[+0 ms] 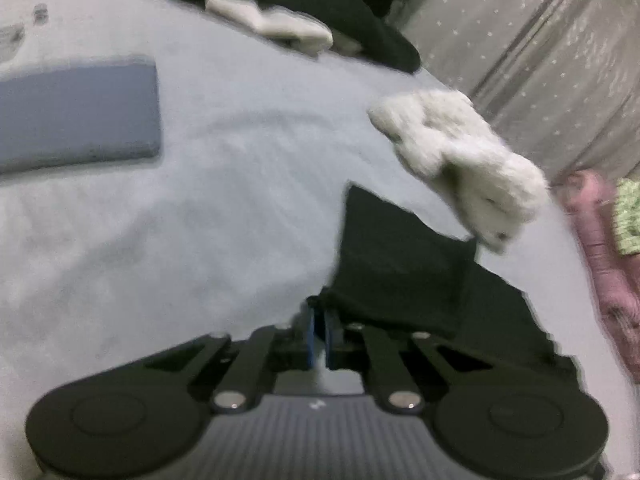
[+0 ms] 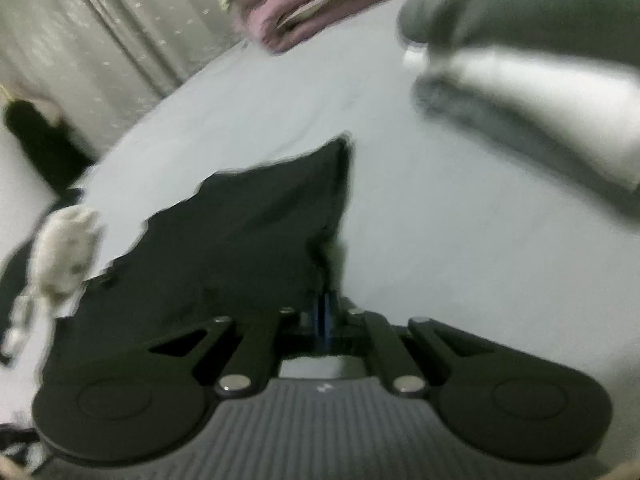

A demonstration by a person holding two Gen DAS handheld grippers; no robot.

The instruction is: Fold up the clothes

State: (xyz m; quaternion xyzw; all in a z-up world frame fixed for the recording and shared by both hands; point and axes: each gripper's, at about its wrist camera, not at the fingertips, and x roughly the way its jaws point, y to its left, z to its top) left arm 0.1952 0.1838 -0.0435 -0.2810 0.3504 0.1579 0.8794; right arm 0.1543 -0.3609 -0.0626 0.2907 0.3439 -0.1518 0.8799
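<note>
We look down on a pale sheet (image 1: 224, 184) spread over a bed, and both views are smeared by motion blur. Nearest to us, the left gripper (image 1: 319, 322) has its blue-padded fingers (image 1: 310, 332) drawn together on a corner of the black garment (image 1: 404, 268); the pinch itself is partly lost in the dark cloth. In the right wrist view, the right gripper (image 2: 326, 312) has its jaws likewise closed on another edge of the same black garment (image 2: 248, 236), which lies slack on the sheet (image 2: 440, 264) between the two tools. Its far part is cut off by the gripper bodies, so we cannot tell its shape.

Just beyond the garment lies a fluffy white piece (image 1: 460, 160), its end touching the black cloth. Left of it a flat grey-blue folded item (image 1: 80, 116) rests alone on the sheet. Farther back, another black garment (image 1: 320, 12) with a white piece (image 1: 272, 20) on it runs off the top edge. At the bed's side we see pink cloth (image 1: 600, 248), green patterned cloth (image 1: 628, 216), and a speckled curtain (image 1: 540, 48). In the right view a blurred stack of grey and white folded cloth (image 2: 540, 72) fills the upper right.
</note>
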